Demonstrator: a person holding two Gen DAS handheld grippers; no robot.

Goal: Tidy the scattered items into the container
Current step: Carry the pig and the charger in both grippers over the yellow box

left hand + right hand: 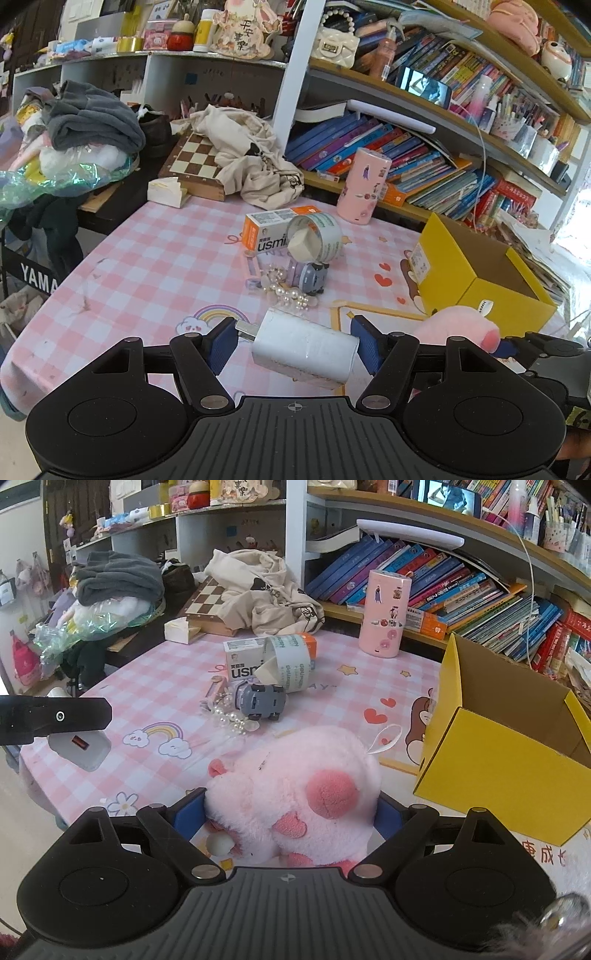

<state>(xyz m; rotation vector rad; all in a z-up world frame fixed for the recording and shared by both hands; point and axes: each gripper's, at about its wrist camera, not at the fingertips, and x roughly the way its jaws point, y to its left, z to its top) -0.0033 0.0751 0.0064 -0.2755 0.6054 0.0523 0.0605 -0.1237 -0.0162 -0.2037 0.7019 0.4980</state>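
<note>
Looking along the left gripper (295, 345), its blue pads pinch a white rectangular plastic USB charger block (306, 349) end to end, the metal plug tip against the left pad; the block hangs above the pink-and-white checked tablecloth (155, 258). It looks stiff, light and smooth, so a hold across its flat ends seems sound, though the narrow plug tip could slip. Ahead lie a roll of clear tape (317, 232) leaning on an orange-and-white carton (269, 230), a small grey toy car (314, 277) and a tangle of white pearl beads (288, 293). The open yellow cardboard box (480, 291), the container, stands to the right, near the gripper.

From the right wrist, the right gripper (291, 812) has its jaws spread wide around a soft pink plush toy with darker pink paw patches (295, 786); both pads press into the fur and the toy looks held. It should be light and squashy, giving under pressure, so gripping the bulk of the body is safer than a paw or the white ribbon loop. The yellow box (498, 753) sits just to the right, its interior partly hidden; I cannot tell what is inside. At the left edge the other gripper carries the charger (81, 751) above the cloth.
</note>
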